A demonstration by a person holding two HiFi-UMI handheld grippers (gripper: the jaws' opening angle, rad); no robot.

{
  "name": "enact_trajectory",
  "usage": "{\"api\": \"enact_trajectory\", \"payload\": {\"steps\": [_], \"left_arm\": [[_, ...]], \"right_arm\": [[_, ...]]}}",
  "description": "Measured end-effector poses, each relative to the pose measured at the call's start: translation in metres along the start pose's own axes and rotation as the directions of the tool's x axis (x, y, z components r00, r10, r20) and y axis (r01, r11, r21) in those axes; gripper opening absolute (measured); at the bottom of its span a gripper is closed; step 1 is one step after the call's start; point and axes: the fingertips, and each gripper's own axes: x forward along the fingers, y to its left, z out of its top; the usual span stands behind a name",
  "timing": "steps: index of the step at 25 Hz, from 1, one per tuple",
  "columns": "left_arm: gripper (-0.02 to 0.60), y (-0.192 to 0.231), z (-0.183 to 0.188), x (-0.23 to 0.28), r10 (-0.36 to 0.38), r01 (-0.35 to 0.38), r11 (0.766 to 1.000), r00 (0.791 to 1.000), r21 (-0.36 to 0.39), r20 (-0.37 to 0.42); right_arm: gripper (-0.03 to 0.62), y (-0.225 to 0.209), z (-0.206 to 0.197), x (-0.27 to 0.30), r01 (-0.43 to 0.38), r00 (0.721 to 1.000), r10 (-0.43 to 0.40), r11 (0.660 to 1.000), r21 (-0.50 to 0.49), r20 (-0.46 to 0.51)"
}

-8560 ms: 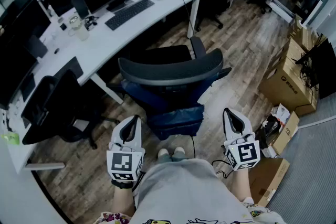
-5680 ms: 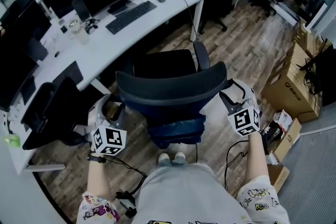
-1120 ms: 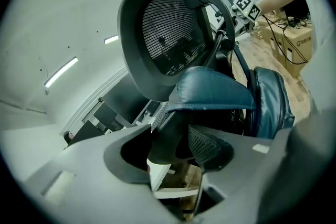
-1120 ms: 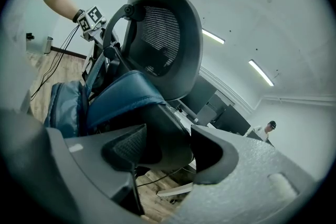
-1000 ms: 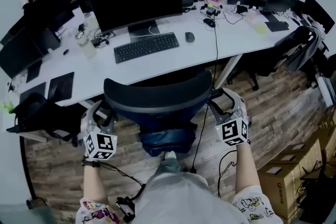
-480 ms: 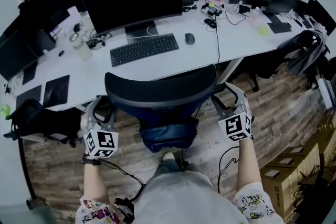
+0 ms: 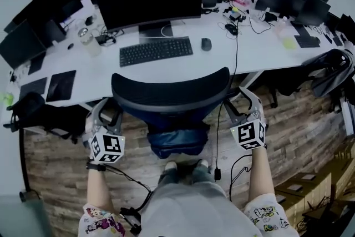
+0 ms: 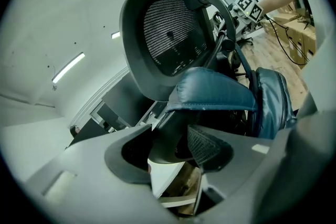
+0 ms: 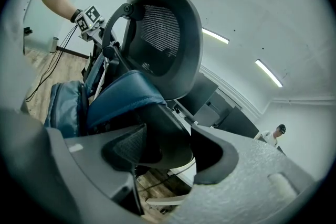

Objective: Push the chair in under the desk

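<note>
Both jaws are clamped, one armrest each: left gripper (image 7: 105, 118) on the left armrest (image 8: 170, 136), right gripper (image 7: 244, 107) on the right armrest (image 9: 165, 139). The chair (image 7: 172, 91) sits square between your hands, its width running 9 to 3. The worktop (image 7: 111, 72) edge is just past it at 12, and in the head view the backrest overlaps it. Both hands are equally near. Push straight to 12 and evenly, or it likely swivels.

**A:** White short sleeves (image 7: 99, 223) on you, bright cartoon prints splashed across them!

**B:** And a pale grey garment (image 7: 183, 211), with light shoes (image 7: 171, 165) peeking out. Your left tongs (image 7: 109, 115) and right tongs (image 7: 248, 105) have grey shells. Each carries a black-and-white marker cube (image 7: 106, 147) and trails black cables (image 7: 136, 183).
</note>
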Motion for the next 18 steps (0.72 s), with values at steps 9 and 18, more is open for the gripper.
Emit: {"api": "enact_trajectory", "payload": {"steps": [9,18], "left_arm": [[0.224,-0.012,0.016,0.009,0.075,-0.077,0.996,0.995,-0.043,-0.063],[0.224,-0.013,0.029,0.025,0.113,-0.118,0.991,0.99,-0.063,-0.084]], "right_arm": [[0.259,-0.03,-0.013,0.026,-0.061,0.996,0.063,0.997,-0.04,0.061],[0.259,-0.053,-0.019,0.05,-0.082,0.992,0.087,0.995,-0.064,0.086]]}}
